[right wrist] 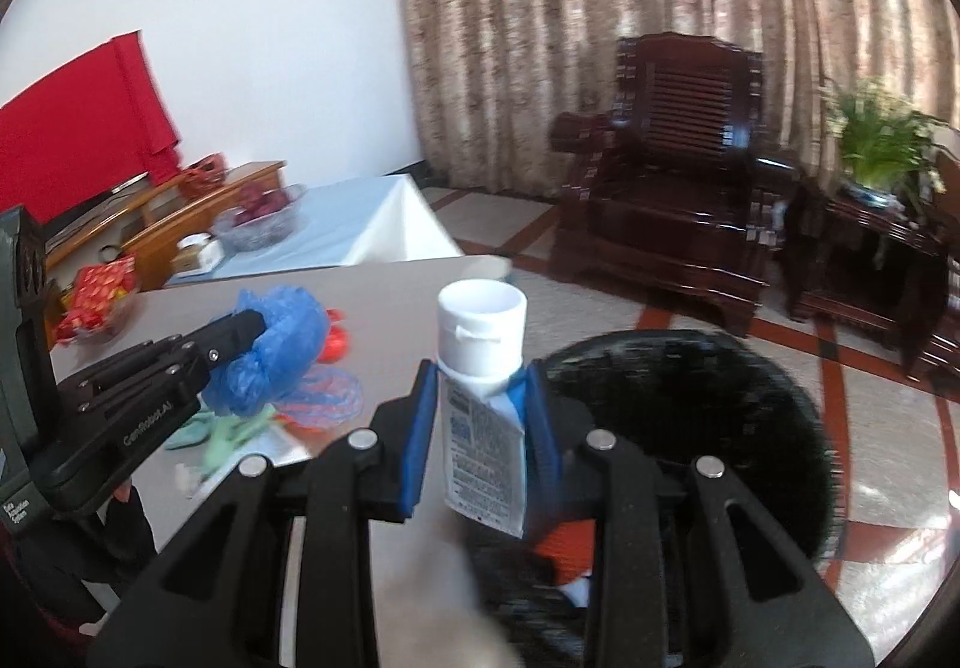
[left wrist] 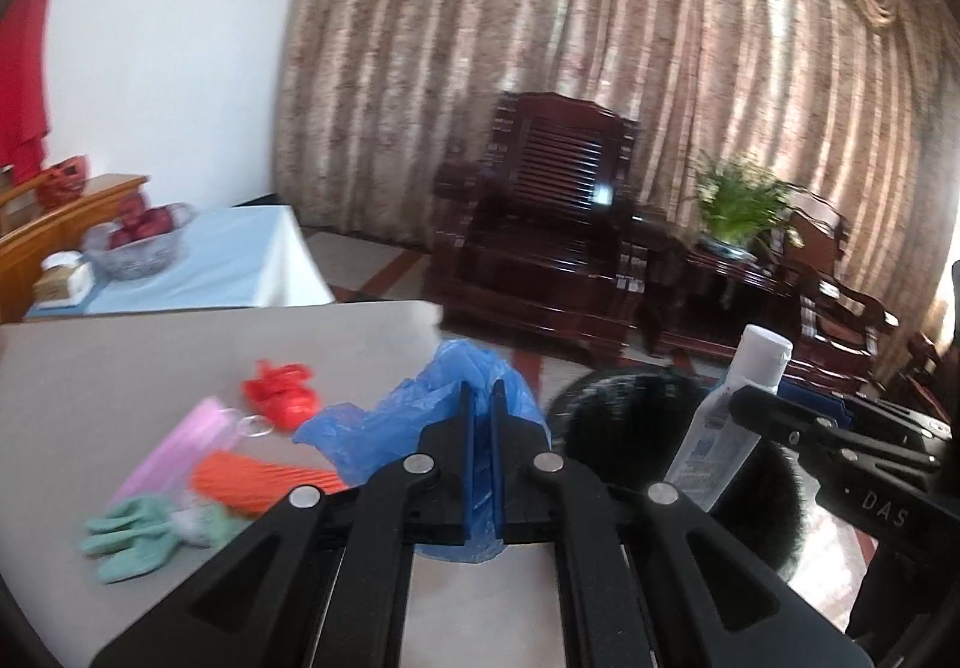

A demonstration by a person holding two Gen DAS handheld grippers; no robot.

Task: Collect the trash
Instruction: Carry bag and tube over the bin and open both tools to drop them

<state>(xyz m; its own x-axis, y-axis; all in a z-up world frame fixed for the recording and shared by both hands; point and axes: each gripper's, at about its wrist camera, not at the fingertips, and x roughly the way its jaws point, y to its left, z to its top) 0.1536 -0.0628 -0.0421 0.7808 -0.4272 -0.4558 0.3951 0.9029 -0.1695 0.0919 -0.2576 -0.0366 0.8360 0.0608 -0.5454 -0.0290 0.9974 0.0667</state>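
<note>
**Both claws loaded at the bin**

Your right claw point(right wrist: 480, 416) is clamping the white tube point(right wrist: 480, 368) over the black bin point(right wrist: 690, 428); your left claw point(left wrist: 480, 440) is pinching the blue bag point(left wrist: 420, 416) at the desk's point(left wrist: 150, 368) far edge. Releasing early risks the tube bouncing off the rim.

Your left gripper point(left wrist: 480, 398) pinches the blue plastic bag point(left wrist: 420, 416) above the desk point(left wrist: 150, 368); your right gripper point(left wrist: 729, 398) grips a white tube point(left wrist: 726, 416) over the black bin point(left wrist: 624, 428).
</note>
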